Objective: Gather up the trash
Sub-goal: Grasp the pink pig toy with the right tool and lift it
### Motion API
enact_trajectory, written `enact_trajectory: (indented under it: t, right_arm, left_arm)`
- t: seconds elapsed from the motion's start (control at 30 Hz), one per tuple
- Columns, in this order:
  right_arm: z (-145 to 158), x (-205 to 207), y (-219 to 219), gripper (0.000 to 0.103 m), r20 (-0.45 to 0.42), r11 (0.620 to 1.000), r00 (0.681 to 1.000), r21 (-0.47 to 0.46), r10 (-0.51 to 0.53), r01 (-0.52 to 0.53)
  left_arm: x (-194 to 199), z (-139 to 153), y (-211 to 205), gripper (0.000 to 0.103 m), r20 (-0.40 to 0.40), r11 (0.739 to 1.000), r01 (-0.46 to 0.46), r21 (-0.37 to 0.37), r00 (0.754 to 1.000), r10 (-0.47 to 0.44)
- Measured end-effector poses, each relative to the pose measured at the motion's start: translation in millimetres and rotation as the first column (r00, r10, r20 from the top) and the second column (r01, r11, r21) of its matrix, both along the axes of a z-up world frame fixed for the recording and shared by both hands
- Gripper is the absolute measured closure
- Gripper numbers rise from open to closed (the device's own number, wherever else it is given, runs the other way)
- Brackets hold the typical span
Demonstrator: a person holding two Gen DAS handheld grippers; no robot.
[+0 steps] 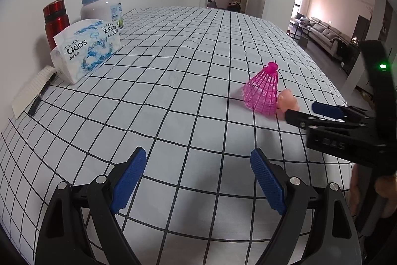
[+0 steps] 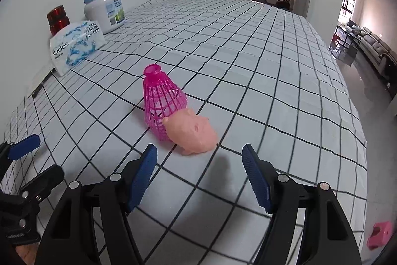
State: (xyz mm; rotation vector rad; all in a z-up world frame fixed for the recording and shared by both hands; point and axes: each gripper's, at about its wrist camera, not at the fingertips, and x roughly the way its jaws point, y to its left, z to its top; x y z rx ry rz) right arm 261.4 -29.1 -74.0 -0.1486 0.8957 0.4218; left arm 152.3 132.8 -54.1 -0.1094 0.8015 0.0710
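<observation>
Pink shuttlecock (image 2: 162, 104) touching pig toy (image 2: 192, 133), right tool (image 2: 199, 173) angled down, open, prob. empty

The tissue pack (image 1: 86, 51) reads "Udos" and "500" beside Chinese characters, while the white jar's (image 1: 103, 8) label print is too small to read.

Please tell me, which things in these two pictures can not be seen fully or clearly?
- Peach pig toy: left wrist view, half hidden by right gripper.
- Red bottle: right wrist view, lower part behind tissue pack.
- Pink block: cut by lens edge; kind unclear.
- Notepad: writing too small.
- No bin visible.
</observation>
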Motion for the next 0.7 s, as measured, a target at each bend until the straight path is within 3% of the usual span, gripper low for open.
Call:
enact_trajectory:
  t: [0.23,0.47,0.7]
  right_arm:
    - [-8.6,13.4,7.8,0.035,-0.023,1.0,1.0,0.017,0.002,-0.001]
    - [-10.7,17.2,9.8,0.058,-0.038,0.999,0.999,0.036,0.013,-0.011]
    - [-7.4,9.1,3.4,0.058,-0.024,0.997,1.0,0.072,0.009,-0.007]
  left_arm:
    - [1.7,-2.8,1.7,0.019,-0.012,1.0,0.006,-0.015,1.0,-0.006]
    - [1.9,-4.0,1.6,0.019,-0.013,1.0,0.008,-0.012,1.0,-0.008]
    - [1.8,-5.9,1.2,0.019,-0.01,1.0,0.002,0.0,1.0,-0.002]
